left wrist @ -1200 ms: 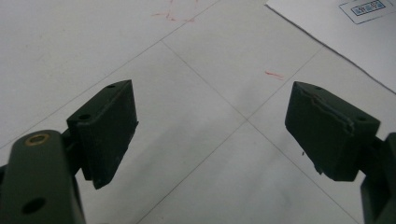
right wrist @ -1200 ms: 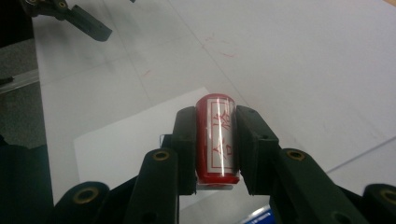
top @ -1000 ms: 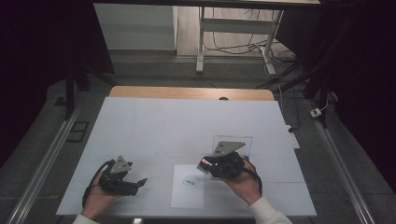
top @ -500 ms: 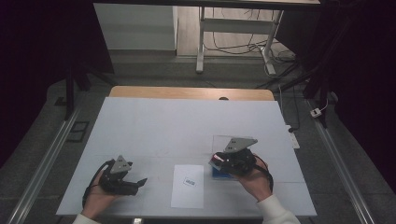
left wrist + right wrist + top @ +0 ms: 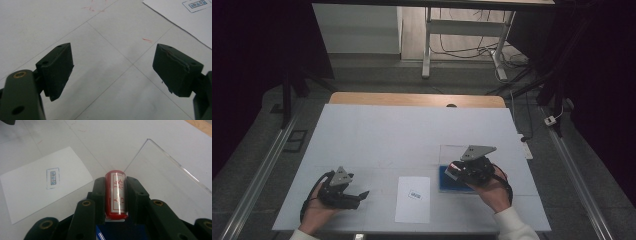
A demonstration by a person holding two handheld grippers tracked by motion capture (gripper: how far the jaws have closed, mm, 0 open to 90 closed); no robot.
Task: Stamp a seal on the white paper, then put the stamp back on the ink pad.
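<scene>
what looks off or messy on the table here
Little stands out. Faint red smudges mark the white table near the open left gripper. The stamped paper lies flat, and the right gripper grips the red stamp squarely.

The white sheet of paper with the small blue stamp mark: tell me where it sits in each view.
High view: the paper lies bottom centre, between the two hands.
Left gripper view: its corner is at top right.
Right gripper view: it lies at left, beside the jaws.
Shared landmark: the blue stamp mark.
</scene>
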